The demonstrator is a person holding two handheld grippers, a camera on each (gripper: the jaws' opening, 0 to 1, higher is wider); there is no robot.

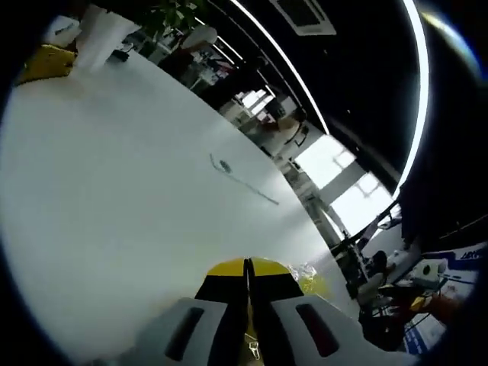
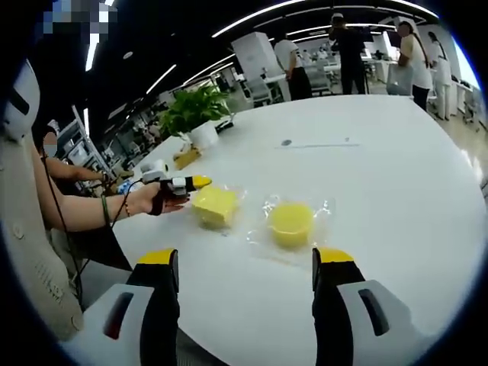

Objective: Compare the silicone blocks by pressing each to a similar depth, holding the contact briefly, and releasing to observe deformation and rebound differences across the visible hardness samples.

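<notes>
Two yellow silicone blocks lie in clear bags on the white table: a square one and a round one. My right gripper stands open just short of them, its jaws wide apart, the round block ahead between them. A person's hand holds my left gripper, whose yellow tip rests at the square block's upper left edge. In the left gripper view that gripper is shut, jaws pressed together with nothing between them, and a bit of bagged yellow block shows to its right.
A potted plant and a small yellow item stand at the table's far left. A thin cable lies across the table further back. People stand beyond the table. A seated person's arm reaches in from the left.
</notes>
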